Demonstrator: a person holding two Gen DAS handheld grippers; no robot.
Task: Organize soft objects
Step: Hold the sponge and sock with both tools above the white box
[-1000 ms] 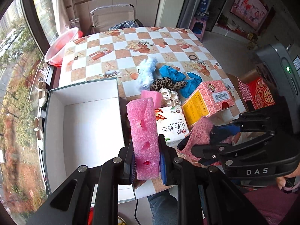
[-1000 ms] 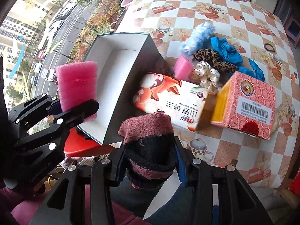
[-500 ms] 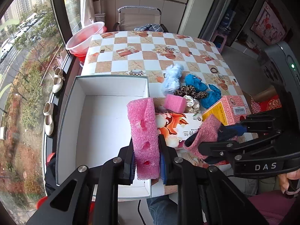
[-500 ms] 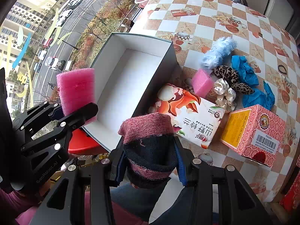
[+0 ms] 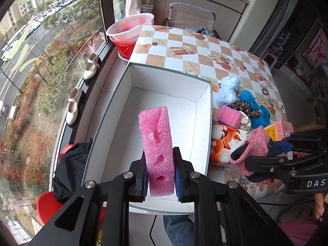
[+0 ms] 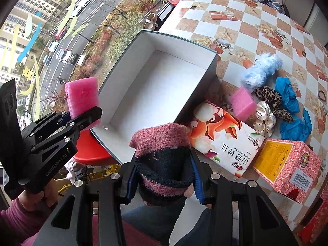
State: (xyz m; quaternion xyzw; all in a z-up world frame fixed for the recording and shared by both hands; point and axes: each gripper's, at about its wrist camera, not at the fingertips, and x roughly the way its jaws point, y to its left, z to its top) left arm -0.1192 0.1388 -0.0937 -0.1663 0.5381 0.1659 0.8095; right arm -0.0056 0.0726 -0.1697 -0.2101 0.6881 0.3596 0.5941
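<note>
While the left gripper (image 5: 160,175) pinches the long pink foam strip (image 5: 156,141) between its pads, the strip hangs over the near part of the open white box (image 5: 202,123), which has nothing inside. At its right side, the right gripper (image 6: 163,179) is pressed on a rolled pink and dark sock (image 6: 163,153), above the near edge of the table (image 6: 246,30), just beside the right wall of the box. I judge that the sorting is only at its beginning: two soft things are lifted, but none is put in the box. Farther out, in the middle of the table, a small pink foam block (image 6: 243,102), a fluffy blue piece (image 6: 261,68), a leopard scrunchie (image 6: 270,100), a white dotted scrunchie (image 6: 264,117) and a blue cloth (image 6: 291,110) lie close together. A tissue pack (image 6: 223,137) and a red carton (image 6: 287,166) lie near the near edge; they look not soft, so probably they stay outside.
</note>
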